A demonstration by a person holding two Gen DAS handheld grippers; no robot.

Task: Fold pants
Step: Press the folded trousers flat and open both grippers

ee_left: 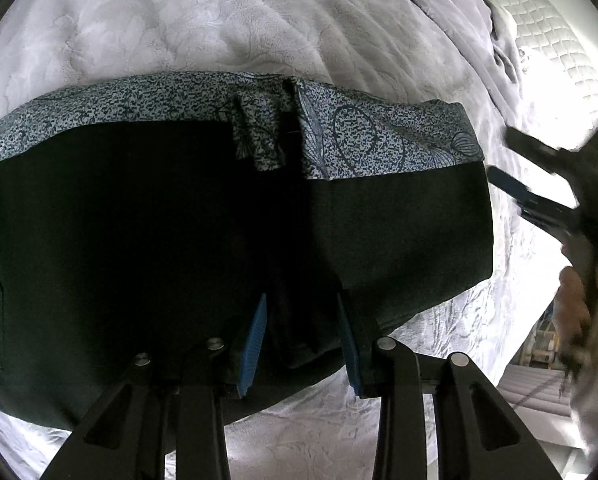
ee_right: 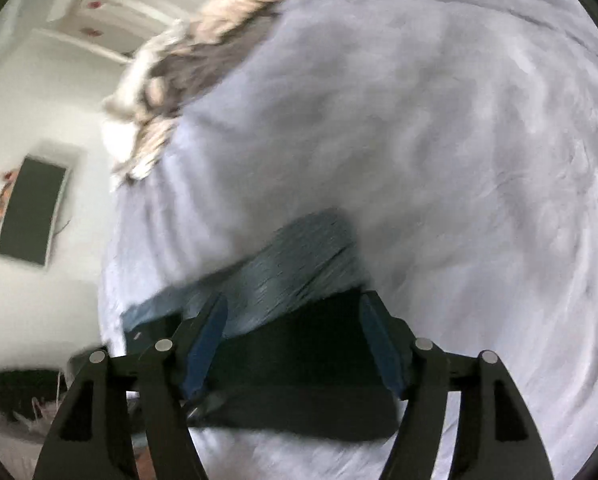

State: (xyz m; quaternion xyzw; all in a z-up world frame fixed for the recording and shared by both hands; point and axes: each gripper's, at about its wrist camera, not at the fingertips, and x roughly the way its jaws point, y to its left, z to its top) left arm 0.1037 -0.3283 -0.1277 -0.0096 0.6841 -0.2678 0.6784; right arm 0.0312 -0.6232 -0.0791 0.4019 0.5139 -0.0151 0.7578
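Left tool (ee_left: 303, 340) pinches dark pants (ee_left: 139, 220); right tool (ee_left: 539, 184) blurred, edge-cropped.

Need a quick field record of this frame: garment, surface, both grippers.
garment: dark pants, patterned waistband lining turned out along the far edge
surface: pale quilted bedspread
left gripper: jaws shut on a fold of the pants' near edge
right gripper: jaws open, nothing between the pads, above the pants; view is motion-blurred
fold status: not finished
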